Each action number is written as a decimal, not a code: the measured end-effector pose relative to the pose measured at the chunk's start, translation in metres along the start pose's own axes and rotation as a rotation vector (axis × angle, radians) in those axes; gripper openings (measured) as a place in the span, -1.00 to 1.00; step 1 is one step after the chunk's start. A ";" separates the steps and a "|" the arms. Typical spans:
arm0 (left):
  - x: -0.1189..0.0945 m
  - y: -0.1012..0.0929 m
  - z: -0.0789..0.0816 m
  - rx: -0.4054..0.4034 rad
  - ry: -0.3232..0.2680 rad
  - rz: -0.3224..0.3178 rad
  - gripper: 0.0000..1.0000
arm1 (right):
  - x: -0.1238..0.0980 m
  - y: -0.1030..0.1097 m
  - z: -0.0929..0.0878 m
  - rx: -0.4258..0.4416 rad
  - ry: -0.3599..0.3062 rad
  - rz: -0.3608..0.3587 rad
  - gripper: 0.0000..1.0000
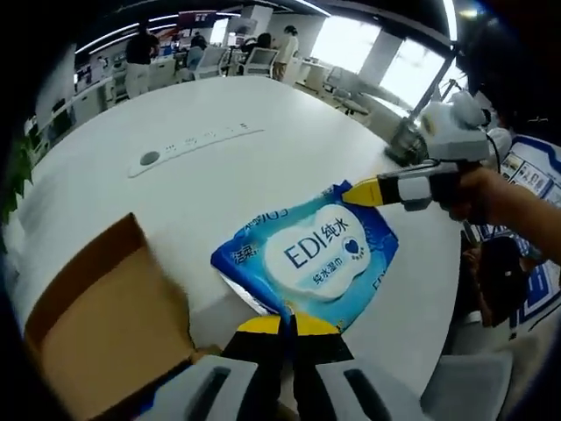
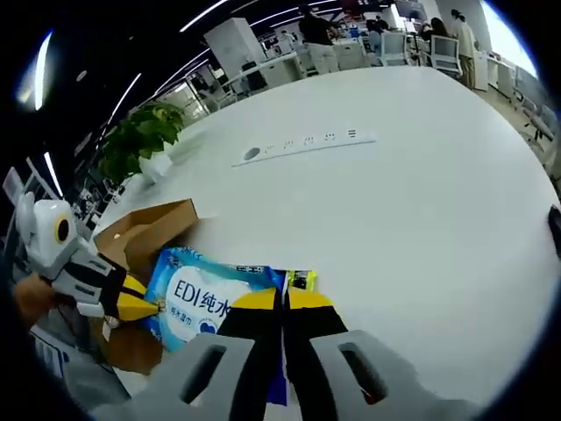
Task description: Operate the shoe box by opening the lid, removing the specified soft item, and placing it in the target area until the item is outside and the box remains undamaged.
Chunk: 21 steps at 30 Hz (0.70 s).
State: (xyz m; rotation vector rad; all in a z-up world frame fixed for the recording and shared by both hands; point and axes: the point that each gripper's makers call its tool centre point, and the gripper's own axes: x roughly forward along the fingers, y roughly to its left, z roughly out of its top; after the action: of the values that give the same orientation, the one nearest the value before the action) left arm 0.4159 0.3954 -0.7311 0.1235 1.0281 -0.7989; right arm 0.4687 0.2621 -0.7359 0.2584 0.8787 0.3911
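Wipes pack point(image 1: 308, 256) flat on white table point(image 1: 219, 175), beside open shoe box point(image 1: 96, 307). Left gripper point(image 1: 287, 323) pinching near edge, right gripper point(image 2: 282, 298) pinching opposite corner. Potted plant point(image 2: 140, 136) in right gripper view.

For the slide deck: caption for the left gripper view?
Two hand-held grippers pinch opposite edges of a blue-and-white soft wipes pack on a round white table, beside an open brown cardboard box.

The wipes pack point(image 1: 305, 260) is lying on the bench point(image 1: 219, 175), just beside the open box point(image 1: 105, 307). The left tool point(image 1: 287, 324) and the right tool point(image 1: 361, 193) are pinching its opposite edges. A power strip point(image 1: 193, 145) is lying farther back.
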 end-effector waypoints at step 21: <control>0.007 0.006 -0.006 0.058 0.050 0.034 -0.98 | 0.016 -0.005 -0.011 0.008 0.037 -0.001 -0.99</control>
State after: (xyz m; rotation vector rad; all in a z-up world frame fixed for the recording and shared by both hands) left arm 0.4174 0.3988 -0.7418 0.2110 1.0476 -0.7979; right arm 0.4704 0.2655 -0.7554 0.2591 0.9172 0.3923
